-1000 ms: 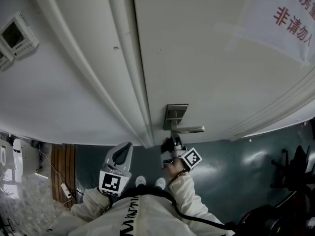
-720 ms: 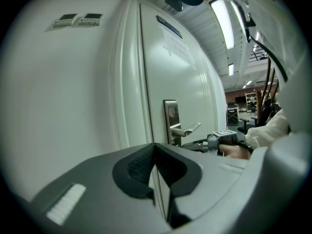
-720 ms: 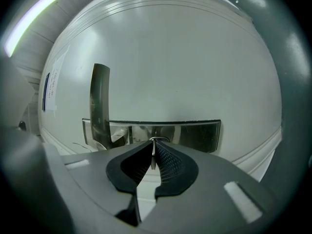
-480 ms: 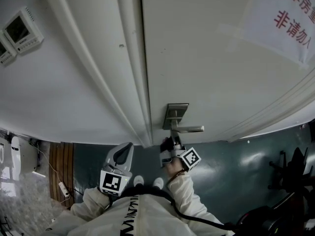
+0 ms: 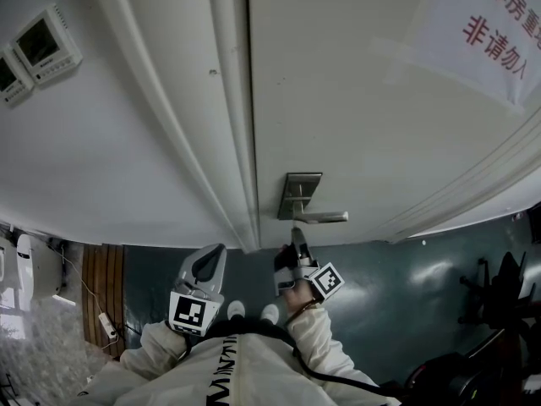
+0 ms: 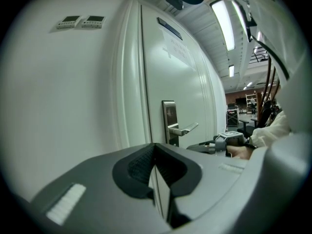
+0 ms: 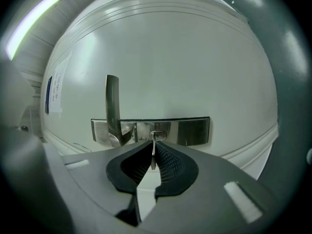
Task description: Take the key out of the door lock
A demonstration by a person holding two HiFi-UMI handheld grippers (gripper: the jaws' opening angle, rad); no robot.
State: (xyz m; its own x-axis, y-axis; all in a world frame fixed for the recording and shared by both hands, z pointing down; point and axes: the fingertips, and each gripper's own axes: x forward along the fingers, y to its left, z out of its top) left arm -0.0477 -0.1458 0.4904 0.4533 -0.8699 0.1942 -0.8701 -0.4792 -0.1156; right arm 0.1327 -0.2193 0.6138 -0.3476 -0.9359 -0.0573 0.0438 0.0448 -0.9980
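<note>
A silver lock plate with a lever handle sits on the white door. My right gripper hangs just below the handle, a short way off the plate. In the right gripper view its jaws are shut on a thin silver key. The key's tip points at the keyhole in the lock plate; I cannot tell whether it still touches. My left gripper is held low beside the door frame, shut and empty.
The door frame runs left of the lock. Two wall control panels sit at the far left. A paper notice with red print hangs on the door. Dark floor, a chair base and a power strip lie below.
My right gripper has drawn back from the lock plate, away from the door, with the key still pinched. The left gripper has stayed where it was.
</note>
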